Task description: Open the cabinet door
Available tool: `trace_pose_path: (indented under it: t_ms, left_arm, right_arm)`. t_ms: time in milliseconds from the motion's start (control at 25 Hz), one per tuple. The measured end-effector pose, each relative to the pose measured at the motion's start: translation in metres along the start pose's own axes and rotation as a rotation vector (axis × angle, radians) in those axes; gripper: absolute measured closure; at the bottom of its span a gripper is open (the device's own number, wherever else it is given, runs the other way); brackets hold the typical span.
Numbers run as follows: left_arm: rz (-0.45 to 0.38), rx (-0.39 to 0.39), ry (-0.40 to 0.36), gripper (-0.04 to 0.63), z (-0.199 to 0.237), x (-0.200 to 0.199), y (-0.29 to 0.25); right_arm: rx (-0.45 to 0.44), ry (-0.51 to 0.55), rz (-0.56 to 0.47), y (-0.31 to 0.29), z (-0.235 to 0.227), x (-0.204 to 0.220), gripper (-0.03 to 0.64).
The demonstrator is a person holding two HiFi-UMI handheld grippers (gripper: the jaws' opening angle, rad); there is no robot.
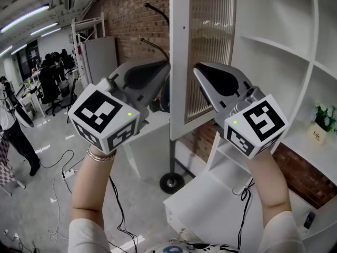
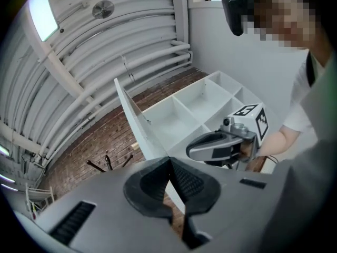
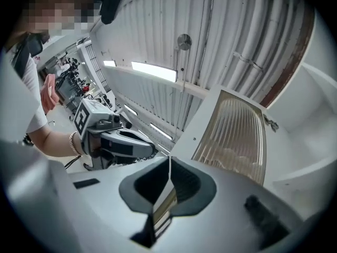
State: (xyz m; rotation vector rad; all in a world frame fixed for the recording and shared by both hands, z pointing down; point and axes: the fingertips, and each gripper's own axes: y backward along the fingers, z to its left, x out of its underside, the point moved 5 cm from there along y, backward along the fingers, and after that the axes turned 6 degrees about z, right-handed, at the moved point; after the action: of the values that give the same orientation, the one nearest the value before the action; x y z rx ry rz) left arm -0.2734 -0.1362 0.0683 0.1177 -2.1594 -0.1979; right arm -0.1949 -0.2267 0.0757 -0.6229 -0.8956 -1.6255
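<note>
Cabinet door [image 1: 206, 57] is standing upright and swung out, its free edge lying between left gripper [image 1: 159, 77] and right gripper [image 1: 202, 74], both jaws together, empty.

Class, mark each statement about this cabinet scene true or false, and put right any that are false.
1. The cabinet door stands open. True.
2. The left gripper has the door's edge clamped between its jaws. False: its jaws are together with nothing between them.
3. The door has a ribbed panel in a white frame. True.
4. The potted plant stands on the floor. False: it stands on a white shelf at the right.
5. The right gripper has its jaws wide apart. False: they are together.
6. The wall behind the cabinet is brick. True.
</note>
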Motion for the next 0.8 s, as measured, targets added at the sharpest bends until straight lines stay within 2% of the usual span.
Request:
trace_pose_path:
  t_ms: [200,280,400,600,800]
  left_arm:
    - [0.019,0.097,0.035,0.580,-0.039,0.014,0.003]
    - [0.031,0.136,0.048,0.580,-0.060,0.024,-0.002]
    - [0.002,0.196,0.047,0.580,-0.093,0.034,-0.015]
    - [0.010,0.333,0.055,0.580,-0.149,0.048,-0.030]
    - [0.038,0.394,0.081,0.580,-0.185,0.070,-0.045]
  right_arm:
    - [0.011,-0.060,0.033,0.021,0.004,0.027,0.588]
    - [0.034,-0.064,0.051,0.036,0.001,0.038,0.588]
    - [0.088,-0.065,0.085,0.058,-0.004,0.060,0.588]
    - [0.136,-0.074,0.179,0.090,0.005,0.097,0.588]
    - [0.169,-0.048,0.215,0.120,0.021,0.117,0.588]
